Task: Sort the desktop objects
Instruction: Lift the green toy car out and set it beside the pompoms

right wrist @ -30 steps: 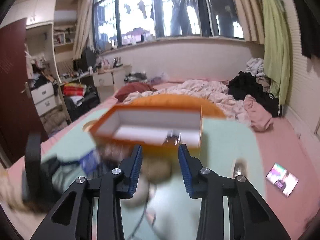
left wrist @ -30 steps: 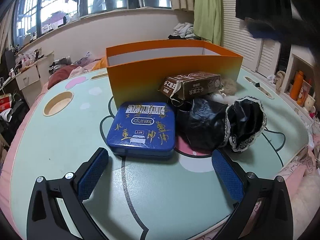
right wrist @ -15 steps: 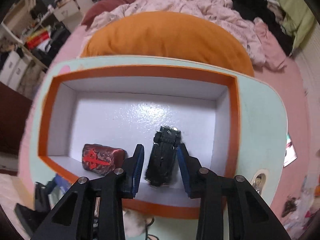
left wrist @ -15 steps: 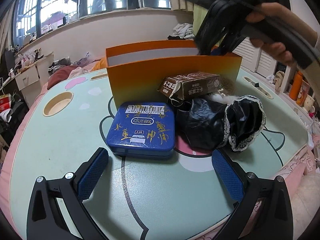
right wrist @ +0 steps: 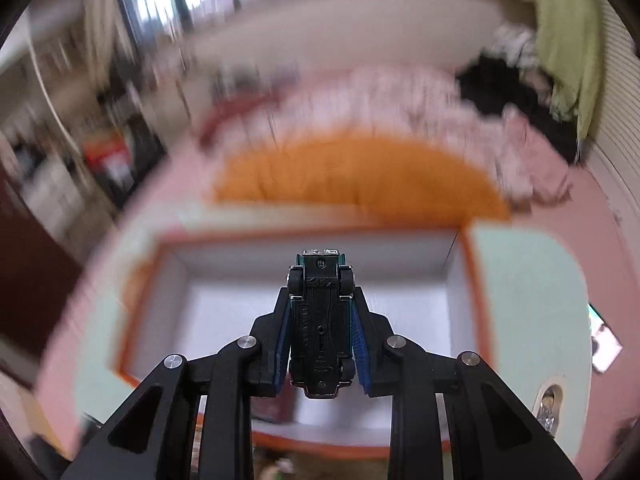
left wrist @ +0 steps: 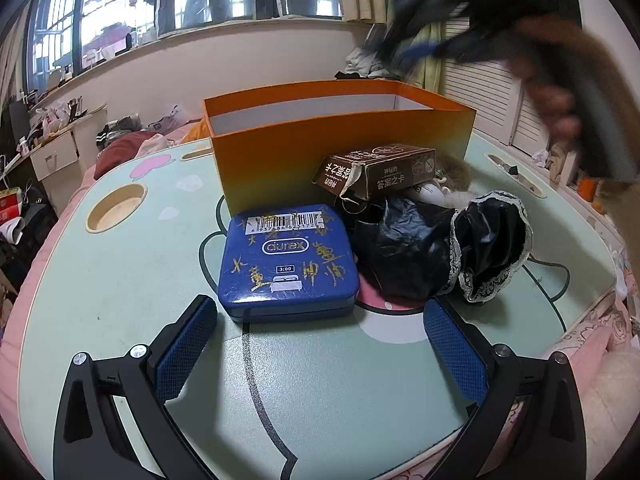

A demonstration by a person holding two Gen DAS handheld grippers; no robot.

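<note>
My right gripper (right wrist: 321, 294) is shut on a small dark toy car (right wrist: 321, 320), underside facing the camera, nose pointing away. It hangs above the white inside of the orange box (right wrist: 468, 280). In the left wrist view the same gripper (left wrist: 420, 48) is a blur above the orange box (left wrist: 340, 152), held by a hand (left wrist: 552, 92). My left gripper (left wrist: 320, 316) stands open and low over the table, just short of a blue tin (left wrist: 288, 258). A brown card box (left wrist: 384, 172) and black lace-edged cloth (left wrist: 440, 248) lie right of the tin.
The pale green table (left wrist: 120, 280) has a round cup hole (left wrist: 116, 208) at its left. An orange cushion (right wrist: 352, 176) and a pink bed with heaped clothes lie beyond the box. A phone (right wrist: 604, 344) rests on the bed at the right.
The toy car lay in the box between my right gripper's open fingers; now the fingers grip it and that view has swung up. The left gripper and table objects stayed put.
</note>
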